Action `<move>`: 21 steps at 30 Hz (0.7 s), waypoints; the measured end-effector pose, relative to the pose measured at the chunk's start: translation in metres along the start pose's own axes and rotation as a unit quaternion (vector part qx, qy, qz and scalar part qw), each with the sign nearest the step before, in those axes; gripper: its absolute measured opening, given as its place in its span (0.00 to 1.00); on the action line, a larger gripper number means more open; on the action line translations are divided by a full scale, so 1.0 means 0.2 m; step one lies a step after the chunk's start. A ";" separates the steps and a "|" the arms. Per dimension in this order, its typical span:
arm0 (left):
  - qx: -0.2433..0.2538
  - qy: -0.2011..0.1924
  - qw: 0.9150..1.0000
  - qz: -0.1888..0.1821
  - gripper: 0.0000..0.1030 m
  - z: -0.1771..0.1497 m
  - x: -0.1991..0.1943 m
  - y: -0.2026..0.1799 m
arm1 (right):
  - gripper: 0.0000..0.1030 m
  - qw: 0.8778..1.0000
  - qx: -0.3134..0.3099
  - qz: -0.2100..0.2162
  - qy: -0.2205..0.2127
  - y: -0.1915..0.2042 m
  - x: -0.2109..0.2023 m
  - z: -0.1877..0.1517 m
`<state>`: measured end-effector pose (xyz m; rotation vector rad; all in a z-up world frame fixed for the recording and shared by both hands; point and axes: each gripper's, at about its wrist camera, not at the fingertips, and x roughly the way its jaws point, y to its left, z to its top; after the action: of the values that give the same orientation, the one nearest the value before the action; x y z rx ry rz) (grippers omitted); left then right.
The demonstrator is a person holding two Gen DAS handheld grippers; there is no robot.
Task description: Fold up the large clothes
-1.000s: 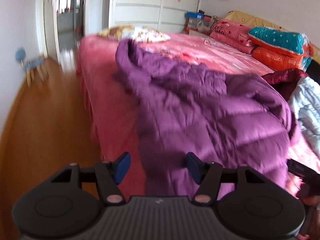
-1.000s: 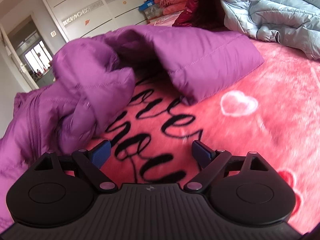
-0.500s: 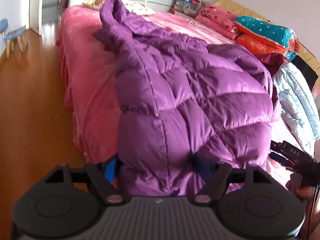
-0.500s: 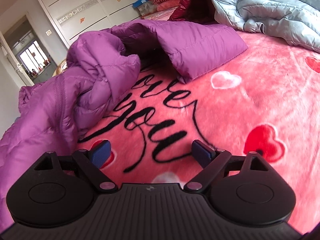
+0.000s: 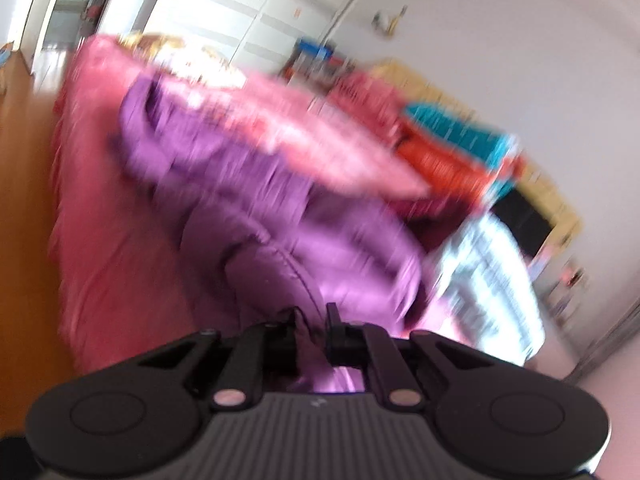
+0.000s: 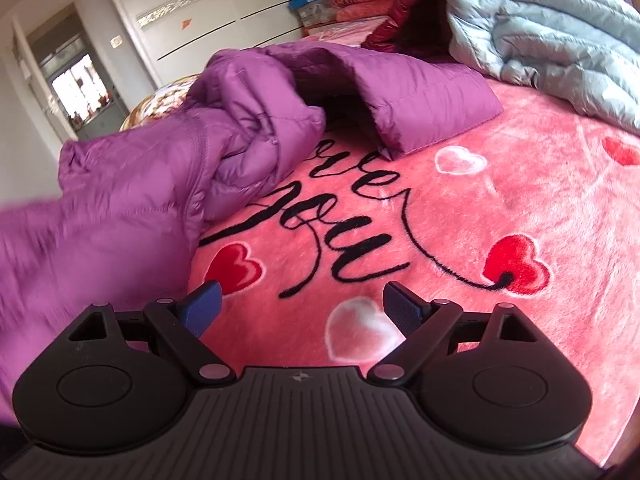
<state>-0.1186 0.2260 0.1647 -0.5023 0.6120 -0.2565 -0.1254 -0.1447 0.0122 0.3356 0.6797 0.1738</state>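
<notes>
Bedspread (image 6: 500,200), pink with hearts, shows sharply only in your right view; your left view is blurred. Purple jacket (image 5: 280,208) sprawls along the bed's edge. Your left gripper (image 5: 314,320) pinches its hem; your right gripper (image 6: 300,304) hovers, fingers spread, empty.

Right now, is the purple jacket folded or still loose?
Not folded. The purple jacket lies crumpled on the pink blanket, one end pinched in the shut left gripper.
</notes>
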 end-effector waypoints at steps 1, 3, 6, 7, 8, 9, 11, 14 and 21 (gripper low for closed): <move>-0.002 -0.015 1.000 -0.007 0.04 0.07 -0.02 -0.03 | 1.00 1.000 -0.007 0.000 0.002 0.02 0.00 0.00; -0.011 -0.042 0.999 -0.023 0.04 0.21 -0.06 -0.07 | 1.00 1.000 -0.019 0.006 0.007 0.06 -0.01 -0.02; -0.027 -0.071 0.996 -0.040 0.04 0.38 -0.10 -0.12 | 1.00 0.999 -0.045 0.020 0.014 0.14 -0.02 -0.03; -0.028 -0.081 0.995 -0.041 0.04 0.43 -0.11 -0.14 | 1.00 0.998 -0.055 0.025 0.016 0.17 -0.02 -0.04; -0.030 -0.090 0.995 -0.042 0.04 0.48 -0.11 -0.15 | 1.00 0.997 -0.065 0.029 0.017 0.20 -0.02 -0.04; -0.036 -0.096 0.994 -0.043 0.04 0.52 -0.11 -0.17 | 1.00 0.997 -0.074 0.033 0.018 0.23 -0.02 -0.05; -0.051 -0.105 0.992 -0.048 0.04 0.58 -0.11 -0.18 | 1.00 0.995 -0.086 0.047 0.023 0.33 0.00 -0.06; -0.062 -0.115 0.990 -0.052 0.04 0.61 -0.09 -0.20 | 1.00 0.994 -0.085 0.058 0.027 0.39 0.02 -0.06; -0.093 -0.124 0.987 -0.052 0.04 0.67 -0.10 -0.06 | 1.00 0.998 -0.030 0.056 0.016 0.44 0.17 0.00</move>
<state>-0.0540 0.2722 0.2752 -0.7353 0.3678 -0.2311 -0.1034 -0.0538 0.0241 0.3134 0.6853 0.3073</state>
